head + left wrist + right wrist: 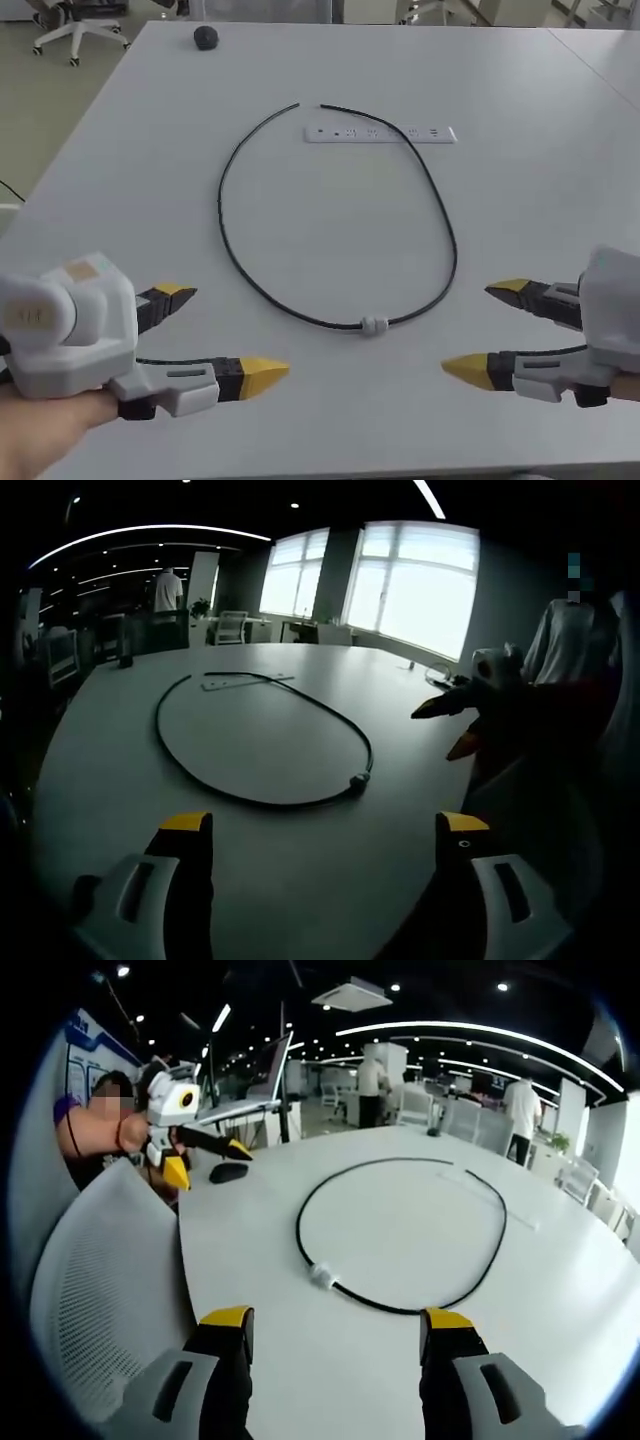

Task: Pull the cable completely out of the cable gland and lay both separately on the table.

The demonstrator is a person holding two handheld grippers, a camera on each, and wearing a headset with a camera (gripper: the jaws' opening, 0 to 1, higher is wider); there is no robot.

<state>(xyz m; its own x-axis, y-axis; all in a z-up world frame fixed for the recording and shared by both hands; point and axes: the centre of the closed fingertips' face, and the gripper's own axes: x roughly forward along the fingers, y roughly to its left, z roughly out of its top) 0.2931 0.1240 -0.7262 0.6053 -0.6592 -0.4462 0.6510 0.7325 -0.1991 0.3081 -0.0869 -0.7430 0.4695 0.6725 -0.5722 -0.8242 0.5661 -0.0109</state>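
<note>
Right, the white table takes up most of my head view. Both grippers hover low over its near edge. The left gripper sits at my left, held from below by a hand, and angles in toward the middle. The right gripper mirrors it from the other side. Each has its yellow-tipped jaws spread wide with nothing between them, and neither touches anything.

Between and beyond them, the black cable lies flat on the table in a big oval loop, its two ends nearly meeting at the far side. A white power strip rests there, with the cable's right run crossing over it. The small pale cable gland is still threaded on the cable at the near bottom of the loop, roughly midway between the two grippers and apart from both. A small dark mouse sits at the far edge.
</note>
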